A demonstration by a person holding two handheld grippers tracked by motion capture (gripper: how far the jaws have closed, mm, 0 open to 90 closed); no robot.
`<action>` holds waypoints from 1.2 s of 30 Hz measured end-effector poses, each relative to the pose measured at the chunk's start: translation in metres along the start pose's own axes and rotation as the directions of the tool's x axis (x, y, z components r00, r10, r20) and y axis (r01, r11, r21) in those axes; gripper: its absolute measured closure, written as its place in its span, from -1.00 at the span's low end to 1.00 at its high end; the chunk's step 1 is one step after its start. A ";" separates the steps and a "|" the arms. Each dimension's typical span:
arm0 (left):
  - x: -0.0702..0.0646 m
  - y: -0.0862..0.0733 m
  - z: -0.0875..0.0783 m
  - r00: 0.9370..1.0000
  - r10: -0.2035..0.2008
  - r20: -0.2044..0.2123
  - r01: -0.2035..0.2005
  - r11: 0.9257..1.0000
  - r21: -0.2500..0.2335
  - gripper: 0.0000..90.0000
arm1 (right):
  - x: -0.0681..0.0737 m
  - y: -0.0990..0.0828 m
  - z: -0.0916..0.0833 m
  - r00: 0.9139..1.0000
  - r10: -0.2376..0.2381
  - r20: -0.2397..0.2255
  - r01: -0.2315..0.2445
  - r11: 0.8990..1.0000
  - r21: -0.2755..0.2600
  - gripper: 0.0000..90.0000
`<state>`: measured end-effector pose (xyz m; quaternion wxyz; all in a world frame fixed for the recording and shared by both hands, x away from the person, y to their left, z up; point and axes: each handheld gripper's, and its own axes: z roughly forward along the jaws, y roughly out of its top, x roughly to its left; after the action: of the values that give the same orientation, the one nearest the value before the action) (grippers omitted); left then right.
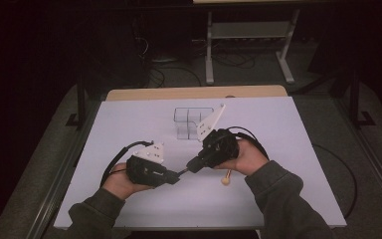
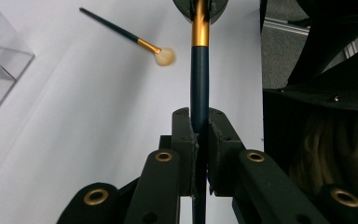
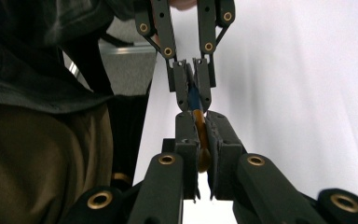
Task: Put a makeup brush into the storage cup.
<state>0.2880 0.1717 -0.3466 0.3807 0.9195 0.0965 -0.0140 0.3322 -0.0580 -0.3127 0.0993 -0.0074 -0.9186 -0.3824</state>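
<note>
Both hands are meeting over the white table, nose to nose. The left gripper is pinching the dark blue handle of a makeup brush, its jaws pressed tight on the shaft; in the left gripper view that handle is running straight up from between them to a gold ferrule. The right gripper is clamping the same brush from the other end, its jaws squeezed on the gold part, as its own view is showing. So the brush is hanging between the two, off the table. A second brush, tan bristles and thin dark handle, is lying flat on the table near the right hand. A clear plastic organizer is sitting farther back, just beyond the right gripper.
</note>
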 end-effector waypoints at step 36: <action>0.000 0.005 0.001 0.998 -0.050 -0.030 0.047 0.993 -0.107 0.71 | 0.003 0.012 0.002 0.999 -0.003 0.044 0.005 0.999 -0.041 0.85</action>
<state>0.2886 0.1671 -0.3437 0.4269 0.8955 0.1257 -0.0033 0.3296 -0.0485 -0.3050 0.0783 -0.0159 -0.9125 -0.4011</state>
